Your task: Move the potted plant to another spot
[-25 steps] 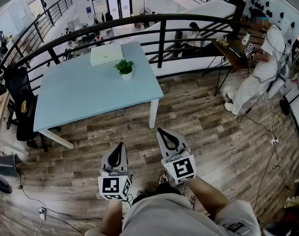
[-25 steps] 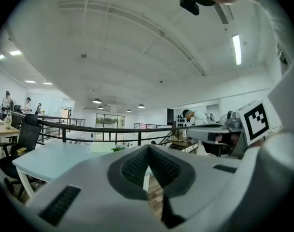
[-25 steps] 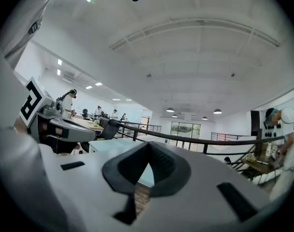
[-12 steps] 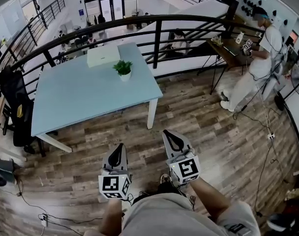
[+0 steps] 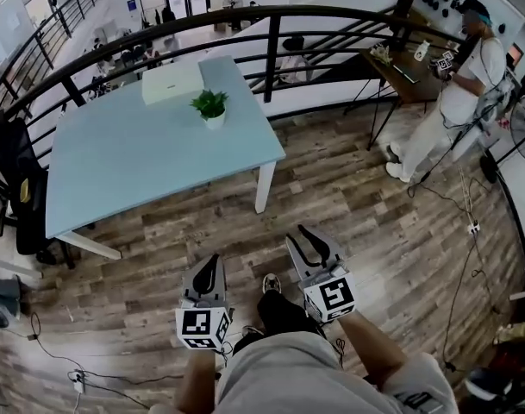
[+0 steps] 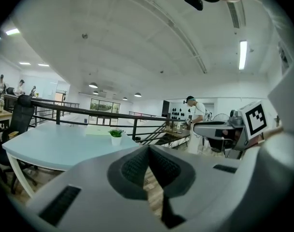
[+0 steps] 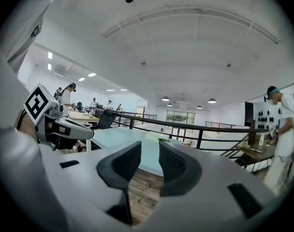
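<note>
Right claw (image 5: pixel 303 235) has just eased its jaws slightly apart, nothing between them; left claw (image 5: pixel 210 261) is pressed together. Both hang over the floor (image 5: pixel 245 222), well apart from the potted plant (image 5: pixel 211 108) on the blue surface (image 5: pixel 133 162): approach comes first, I'd say.

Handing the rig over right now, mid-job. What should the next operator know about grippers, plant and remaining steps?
Left gripper: shut, empty, low over the wooden floor.
Right gripper: jaws have just been opening, slightly apart, nothing between them.
Potted plant: upright on the blue table, near its far edge beside a white box, both grippers well short of it.
Done: nothing yet; plant untouched.
Left: walk up, grasp the pot, set it on another spot.
</note>
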Demonstrator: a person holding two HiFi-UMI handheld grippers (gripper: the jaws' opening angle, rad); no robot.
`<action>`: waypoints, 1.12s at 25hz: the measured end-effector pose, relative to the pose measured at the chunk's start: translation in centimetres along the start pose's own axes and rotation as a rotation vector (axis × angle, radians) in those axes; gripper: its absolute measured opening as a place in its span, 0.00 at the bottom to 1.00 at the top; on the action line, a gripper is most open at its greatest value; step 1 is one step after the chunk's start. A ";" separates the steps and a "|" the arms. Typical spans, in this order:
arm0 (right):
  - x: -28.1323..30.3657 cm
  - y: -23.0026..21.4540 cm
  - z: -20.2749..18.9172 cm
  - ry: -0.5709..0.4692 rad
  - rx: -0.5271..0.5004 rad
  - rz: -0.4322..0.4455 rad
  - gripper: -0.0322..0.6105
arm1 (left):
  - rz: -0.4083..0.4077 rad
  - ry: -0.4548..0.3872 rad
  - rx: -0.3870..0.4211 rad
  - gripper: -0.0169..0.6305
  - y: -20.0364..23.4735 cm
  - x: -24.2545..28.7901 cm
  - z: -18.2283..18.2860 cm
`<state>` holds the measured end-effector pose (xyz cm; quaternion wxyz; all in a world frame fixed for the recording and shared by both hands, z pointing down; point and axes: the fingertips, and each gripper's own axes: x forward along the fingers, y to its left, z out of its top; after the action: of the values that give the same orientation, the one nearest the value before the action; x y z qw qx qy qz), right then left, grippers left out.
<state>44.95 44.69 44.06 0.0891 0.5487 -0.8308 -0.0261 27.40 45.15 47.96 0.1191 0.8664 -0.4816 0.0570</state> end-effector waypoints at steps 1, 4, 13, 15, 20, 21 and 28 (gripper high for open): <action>1.1 -0.3 -0.5 0.008 0.011 0.012 0.22 | 0.017 0.007 0.002 0.05 0.6 0.5 0.1; 4.3 -1.2 -1.0 0.015 0.022 0.057 0.29 | 0.058 0.021 0.015 0.05 2.1 2.3 0.9; 10.9 -5.3 -2.9 0.036 0.079 0.168 0.37 | 0.144 0.082 -0.021 0.05 4.6 8.5 1.7; 11.8 -6.9 -3.9 0.058 0.087 0.168 0.37 | 0.148 0.097 -0.045 0.05 4.6 10.0 1.2; 14.1 -9.4 -5.6 0.076 0.124 0.171 0.41 | 0.141 0.134 -0.052 0.05 4.8 13.3 0.8; 14.6 -9.5 -6.0 0.082 0.132 0.175 0.42 | 0.137 0.138 -0.054 0.05 5.0 13.8 0.8; 20.1 -10.4 -6.9 0.111 0.124 0.174 0.46 | 0.125 0.147 -0.057 0.05 9.8 18.7 1.1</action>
<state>47.94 22.51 51.78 0.1027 0.4797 -0.8690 0.0637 28.97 24.57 52.39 0.1748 0.8245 -0.5260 0.1138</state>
